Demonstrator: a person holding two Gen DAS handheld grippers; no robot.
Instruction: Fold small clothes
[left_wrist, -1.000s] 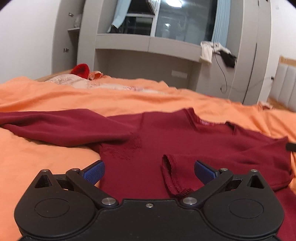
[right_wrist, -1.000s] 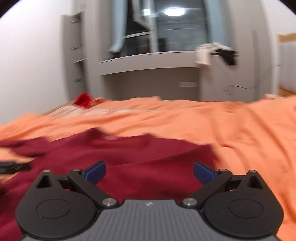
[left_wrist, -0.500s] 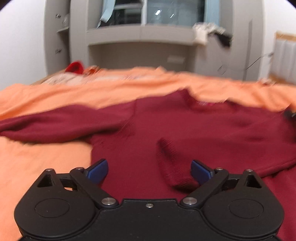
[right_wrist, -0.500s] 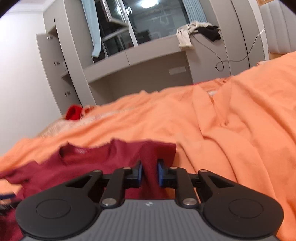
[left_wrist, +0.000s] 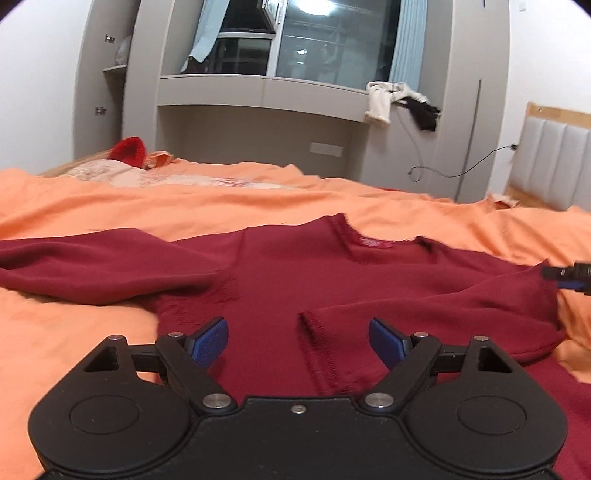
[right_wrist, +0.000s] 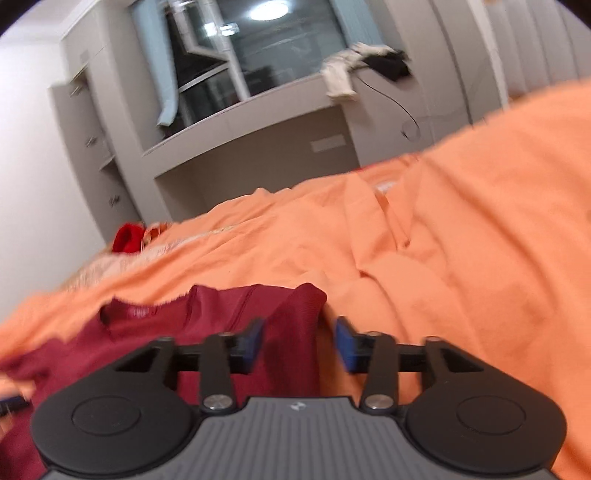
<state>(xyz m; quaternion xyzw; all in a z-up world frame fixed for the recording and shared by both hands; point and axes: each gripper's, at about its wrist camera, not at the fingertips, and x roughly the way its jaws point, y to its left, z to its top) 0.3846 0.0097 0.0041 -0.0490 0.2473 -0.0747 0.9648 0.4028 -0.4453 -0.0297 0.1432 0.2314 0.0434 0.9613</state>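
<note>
A dark red long-sleeved top (left_wrist: 332, 280) lies on an orange bedsheet (left_wrist: 110, 206). Its left sleeve (left_wrist: 92, 266) stretches out to the left; its right sleeve is folded across the body, cuff (left_wrist: 317, 350) near me. My left gripper (left_wrist: 297, 341) is open and empty, low over the top's body with the cuff between the fingers. My right gripper (right_wrist: 299, 343) is partly open around the top's right shoulder fold (right_wrist: 291, 325), which stands bunched up between the jaws. The right gripper's tip also shows at the right edge of the left wrist view (left_wrist: 569, 275).
A red item (left_wrist: 129, 151) and pale patterned bedding (left_wrist: 166, 179) lie at the bed's far side. A grey wall unit (left_wrist: 258, 92) with a window stands behind, clothes (left_wrist: 402, 101) draped on its ledge. A padded headboard (left_wrist: 554, 162) is at the right.
My right gripper went from open to shut on the top's right shoulder, and its jaws have now parted again. The left gripper stayed open and lifted slightly.
</note>
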